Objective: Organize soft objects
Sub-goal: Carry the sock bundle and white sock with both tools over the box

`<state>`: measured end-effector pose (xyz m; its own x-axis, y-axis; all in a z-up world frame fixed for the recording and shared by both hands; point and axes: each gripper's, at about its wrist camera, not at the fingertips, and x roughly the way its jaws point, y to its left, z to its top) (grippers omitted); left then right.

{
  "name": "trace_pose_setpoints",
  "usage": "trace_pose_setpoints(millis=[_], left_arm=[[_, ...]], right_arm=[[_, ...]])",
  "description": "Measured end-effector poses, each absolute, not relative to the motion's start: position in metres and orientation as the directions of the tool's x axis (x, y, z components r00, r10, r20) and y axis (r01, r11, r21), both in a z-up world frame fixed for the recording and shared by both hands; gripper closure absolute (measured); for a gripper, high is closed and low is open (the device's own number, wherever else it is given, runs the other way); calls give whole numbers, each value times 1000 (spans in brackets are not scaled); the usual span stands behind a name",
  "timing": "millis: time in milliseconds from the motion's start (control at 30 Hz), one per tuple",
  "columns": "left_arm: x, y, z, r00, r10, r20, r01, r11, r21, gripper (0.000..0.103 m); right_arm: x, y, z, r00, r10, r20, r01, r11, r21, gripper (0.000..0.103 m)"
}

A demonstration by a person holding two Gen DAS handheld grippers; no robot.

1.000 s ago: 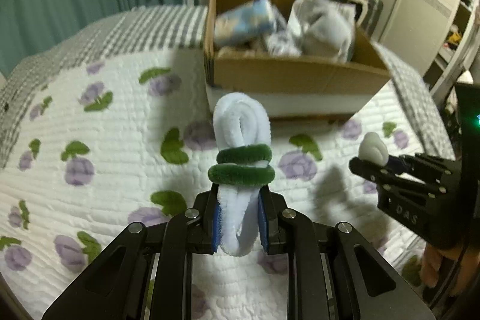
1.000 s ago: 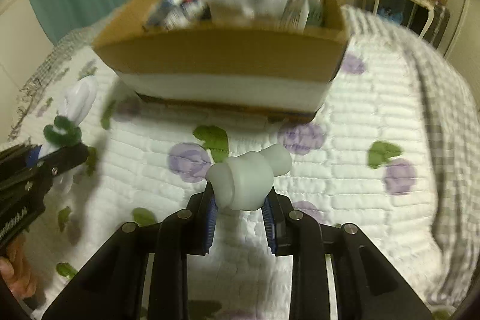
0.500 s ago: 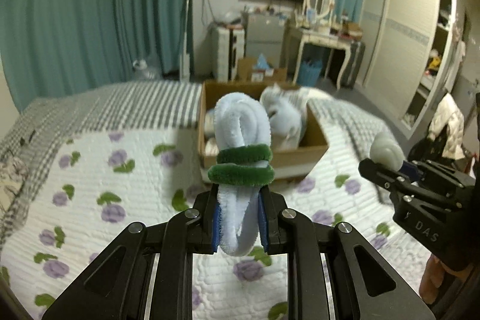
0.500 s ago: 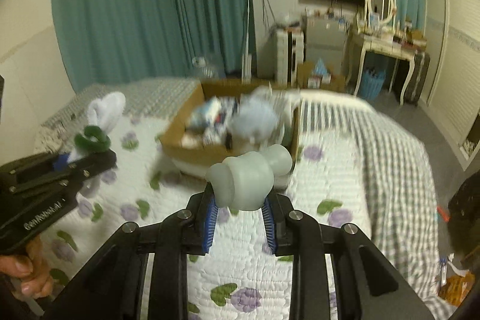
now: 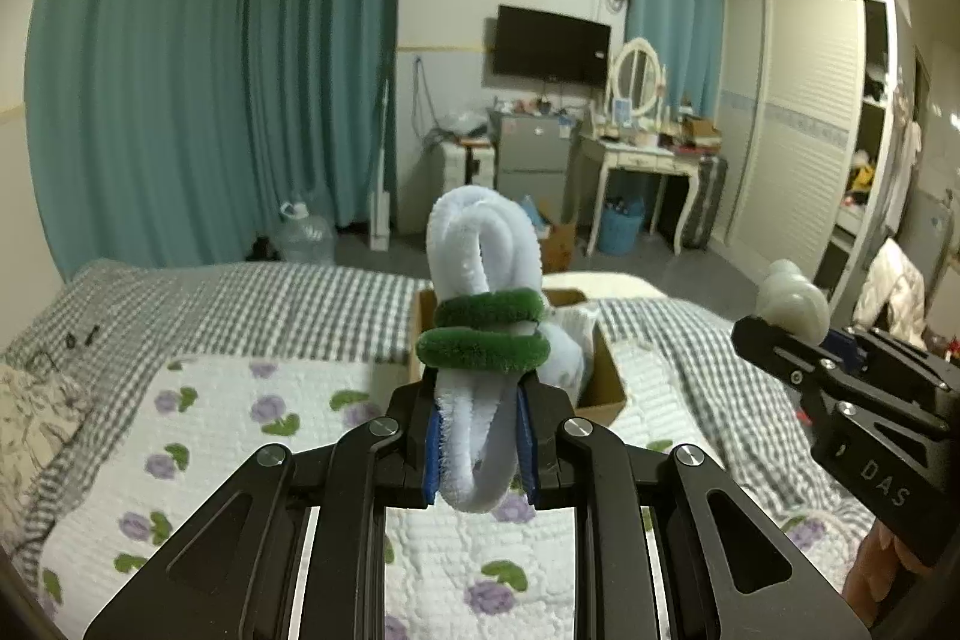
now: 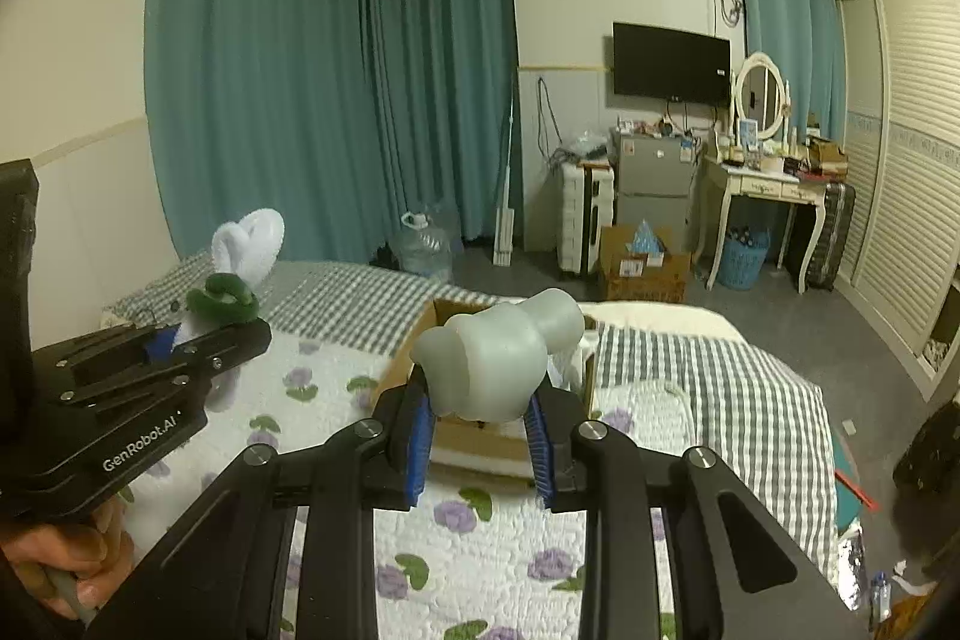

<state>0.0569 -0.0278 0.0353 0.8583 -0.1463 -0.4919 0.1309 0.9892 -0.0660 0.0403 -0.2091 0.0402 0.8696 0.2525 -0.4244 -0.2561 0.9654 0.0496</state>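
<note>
Jaws of the left gripper [image 5: 477, 451] pinch a white fuzzy loop bundle [image 5: 480, 274]; the right gripper [image 6: 480, 451] clamps a pale squishy toy [image 6: 498, 358]. Only the right view shows the hand [image 6: 72, 562]. Compared with earlier, the cardboard box [image 5: 600, 388] sits farther beyond both jaws.

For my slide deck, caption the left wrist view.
Left gripper holding a white-and-green pipe-cleaner bundle above the floral quilt.

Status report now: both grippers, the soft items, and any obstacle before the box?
Left gripper shut on white fuzzy bundle with green bands. Right gripper shut on pale squishy toy. Both above the bed; cardboard box ahead, nothing in the way.
</note>
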Motion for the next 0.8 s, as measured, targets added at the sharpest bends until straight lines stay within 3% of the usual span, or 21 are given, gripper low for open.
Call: trace_pose_setpoints(millis=[467, 800], left_arm=[[114, -32, 30, 856, -130, -500, 118, 991, -57, 84], [191, -48, -29, 771, -141, -621, 132, 989, -61, 84]], right_arm=[[103, -210, 48, 881, 244, -405, -257, 966, 23, 75], [194, -216, -19, 815, 240, -527, -264, 964, 32, 74]])
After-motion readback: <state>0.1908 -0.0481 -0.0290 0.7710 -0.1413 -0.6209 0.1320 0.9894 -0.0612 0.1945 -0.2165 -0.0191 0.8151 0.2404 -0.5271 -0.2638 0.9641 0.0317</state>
